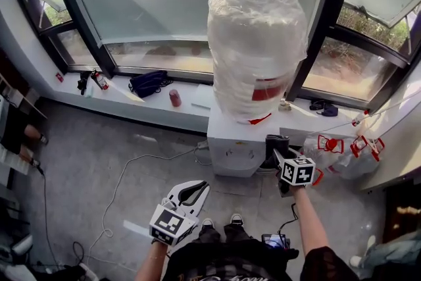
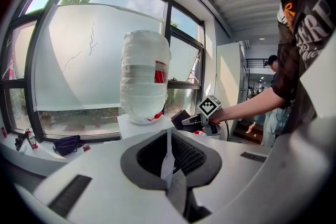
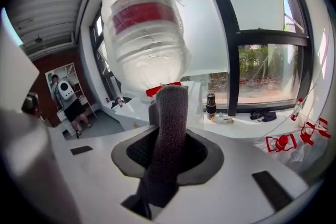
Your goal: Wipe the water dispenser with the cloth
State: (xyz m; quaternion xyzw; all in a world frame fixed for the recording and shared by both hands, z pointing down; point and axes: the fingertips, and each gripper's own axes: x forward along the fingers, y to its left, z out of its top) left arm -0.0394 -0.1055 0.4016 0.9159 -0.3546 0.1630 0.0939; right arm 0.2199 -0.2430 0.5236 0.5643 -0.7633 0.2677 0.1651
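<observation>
Windowsill point(image 1: 122, 97) beyond, right gripper point(image 1: 277, 143) outstretched, clamping cloth point(image 3: 169, 134)

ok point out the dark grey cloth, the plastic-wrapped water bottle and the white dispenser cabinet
dark grey cloth point(image 3: 169, 128): right gripper view, middle of the folded strip
plastic-wrapped water bottle point(image 1: 256, 43): head view, wrapped side
white dispenser cabinet point(image 1: 231, 141): head view, front panel

Dark blue bag point(image 1: 147, 83) on the windowsill point(image 1: 118, 99), red can point(image 1: 175, 98) beside it, white cable point(image 1: 152, 156) across grey floor point(image 1: 72, 161)
</observation>
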